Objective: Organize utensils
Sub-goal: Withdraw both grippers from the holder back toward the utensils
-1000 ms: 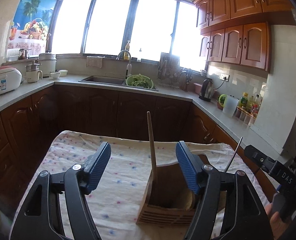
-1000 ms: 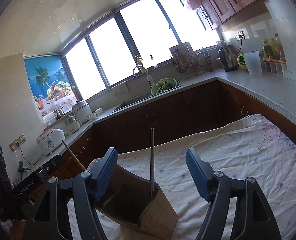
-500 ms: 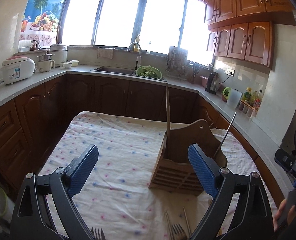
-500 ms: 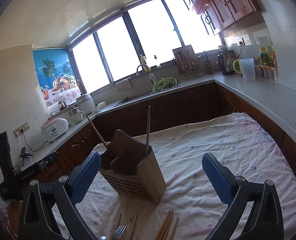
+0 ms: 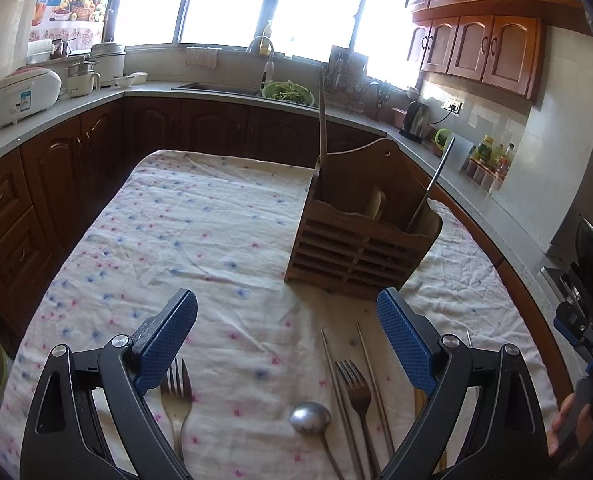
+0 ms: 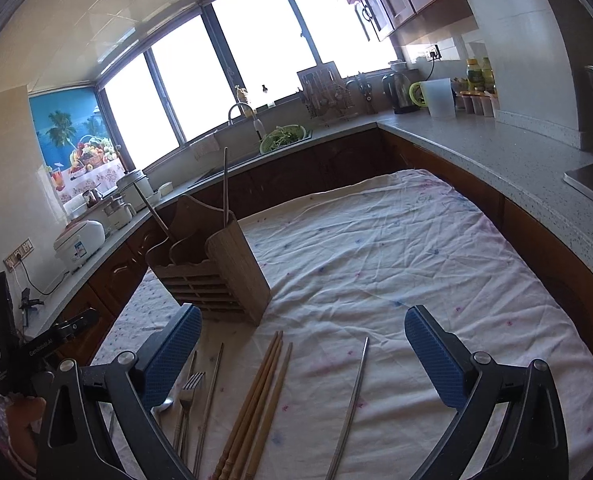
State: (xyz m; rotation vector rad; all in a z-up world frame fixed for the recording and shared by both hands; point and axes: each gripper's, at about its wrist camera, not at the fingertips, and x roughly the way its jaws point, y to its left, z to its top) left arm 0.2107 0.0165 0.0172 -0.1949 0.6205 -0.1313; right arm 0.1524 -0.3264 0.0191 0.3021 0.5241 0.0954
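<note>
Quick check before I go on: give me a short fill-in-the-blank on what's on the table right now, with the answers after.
1. The wooden utensil holder stands on the floral ____.
2. Both the left gripper and the right gripper are ____, holding nothing.
3. The three wooden chopsticks lie ____ the holder, on the cloth.
4. In the left wrist view, the spoon lies between two ____.

Answers: tablecloth; open; outside; forks

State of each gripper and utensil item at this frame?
left gripper: open, empty
right gripper: open, empty
wooden caddy: upright, holds two sticks
wooden chopsticks: loose on cloth
lone metal chopstick: loose on cloth
spoon: lying flat
</note>
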